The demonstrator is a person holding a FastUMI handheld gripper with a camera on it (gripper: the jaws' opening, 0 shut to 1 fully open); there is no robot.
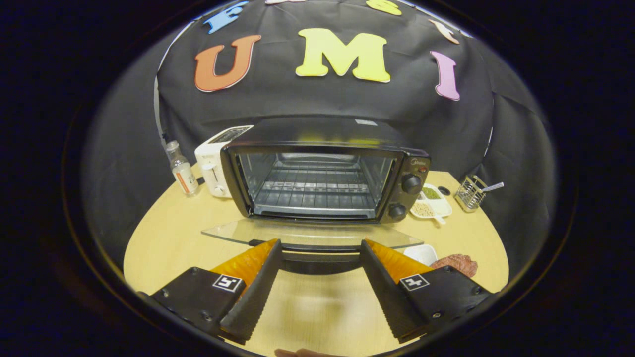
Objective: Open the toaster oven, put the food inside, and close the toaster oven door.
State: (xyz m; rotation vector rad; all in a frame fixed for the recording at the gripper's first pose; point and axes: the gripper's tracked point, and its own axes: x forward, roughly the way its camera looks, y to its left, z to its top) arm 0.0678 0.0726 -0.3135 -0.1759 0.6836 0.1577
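Glass door (312, 234) of toaster oven (322, 171) lies flat open mid-frame, handle between the fingers of the hand-held gripper (321, 277), jaws wide, empty. Food (459, 263) lower right on counter (163, 238), by white dish (421, 253). Risk: swinging right clips door edge or dish.

- Toaster oven (322, 168) stands at centre of frame, cavity unobstructed above its wire rack (315, 191).
- Glass door (312, 233) lies lowered flat, projecting toward the gripper (320, 253); its handle (320, 260) spans the gap between the spread fingers.
- Lower right: food (459, 263) and white dish (421, 253) crowd the right finger.
- Left of oven: white toaster (213, 168) and bottle (181, 168).
- Bare tabletop (168, 238) lower left.
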